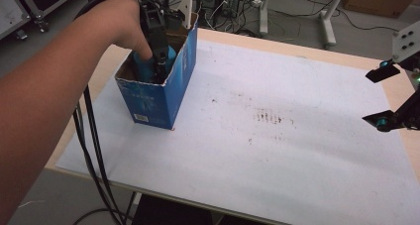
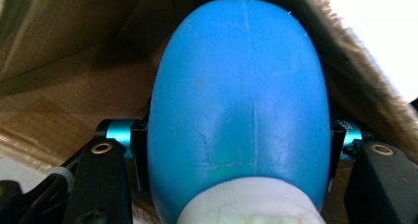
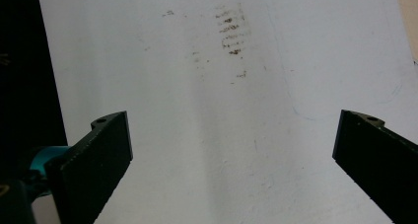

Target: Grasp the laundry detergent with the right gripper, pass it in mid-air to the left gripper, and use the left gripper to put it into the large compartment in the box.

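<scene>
The high view looks forward and down over the table. The left gripper view sits close inside the blue box at ten o'clock. The right gripper view faces down onto the stained white sheet from three o'clock, a surface shared with the high view.

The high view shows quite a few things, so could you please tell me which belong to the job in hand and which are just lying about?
In the job:
- blue bottle, clamped by the left gripper
- blue cardboard box holding it
- right gripper, open over the white sheet

Lying about:
- brown stains on the sheet
- cables and stands on the floor behind the table
</scene>
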`<state>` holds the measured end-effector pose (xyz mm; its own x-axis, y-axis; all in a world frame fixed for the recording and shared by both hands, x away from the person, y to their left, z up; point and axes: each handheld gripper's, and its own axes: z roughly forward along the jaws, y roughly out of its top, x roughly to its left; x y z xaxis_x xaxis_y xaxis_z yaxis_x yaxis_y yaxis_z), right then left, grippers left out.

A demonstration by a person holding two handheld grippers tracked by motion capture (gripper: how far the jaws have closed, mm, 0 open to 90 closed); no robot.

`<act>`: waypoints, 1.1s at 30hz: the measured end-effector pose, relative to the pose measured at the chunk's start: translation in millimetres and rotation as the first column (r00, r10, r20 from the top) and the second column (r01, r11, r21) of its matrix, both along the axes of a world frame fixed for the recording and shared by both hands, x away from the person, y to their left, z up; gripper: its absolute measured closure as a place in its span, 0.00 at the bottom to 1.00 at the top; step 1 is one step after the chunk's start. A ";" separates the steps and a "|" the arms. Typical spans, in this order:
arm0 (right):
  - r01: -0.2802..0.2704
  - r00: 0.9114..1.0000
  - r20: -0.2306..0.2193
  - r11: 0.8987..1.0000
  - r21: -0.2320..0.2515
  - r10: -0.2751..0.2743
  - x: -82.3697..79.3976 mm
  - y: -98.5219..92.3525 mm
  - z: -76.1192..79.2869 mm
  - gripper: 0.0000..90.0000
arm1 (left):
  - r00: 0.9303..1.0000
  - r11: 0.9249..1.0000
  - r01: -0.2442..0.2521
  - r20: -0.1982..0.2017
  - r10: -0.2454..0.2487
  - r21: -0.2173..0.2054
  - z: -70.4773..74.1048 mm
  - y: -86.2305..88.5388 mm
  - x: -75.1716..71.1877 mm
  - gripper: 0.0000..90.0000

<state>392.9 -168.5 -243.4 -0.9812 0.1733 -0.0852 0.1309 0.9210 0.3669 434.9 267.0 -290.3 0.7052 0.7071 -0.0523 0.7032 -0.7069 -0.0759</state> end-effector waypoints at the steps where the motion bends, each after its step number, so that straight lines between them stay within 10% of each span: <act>1: -0.004 1.000 0.001 1.000 0.000 0.004 0.4 0.5 -0.4 0.01 | 1.000 1.000 -0.004 -0.003 0.004 0.003 -2.0 0.6 0.0 0.43; 16: -0.006 1.000 -0.005 1.000 -0.012 0.006 0.2 2.4 -3.6 0.01 | 0.999 0.997 -0.054 0.002 0.054 -0.059 -2.0 6.8 0.2 0.39; 33: -0.008 1.000 -0.007 1.000 0.001 0.008 0.2 2.9 -2.3 0.01 | 0.999 0.998 -0.048 0.010 0.048 -0.034 23.7 3.0 -0.4 0.30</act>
<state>393.1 -165.6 -245.7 -0.9831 0.1657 -0.0781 0.1262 0.9218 0.3666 434.4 270.0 -266.6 0.6712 0.7381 -0.0691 0.7369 -0.6744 -0.0453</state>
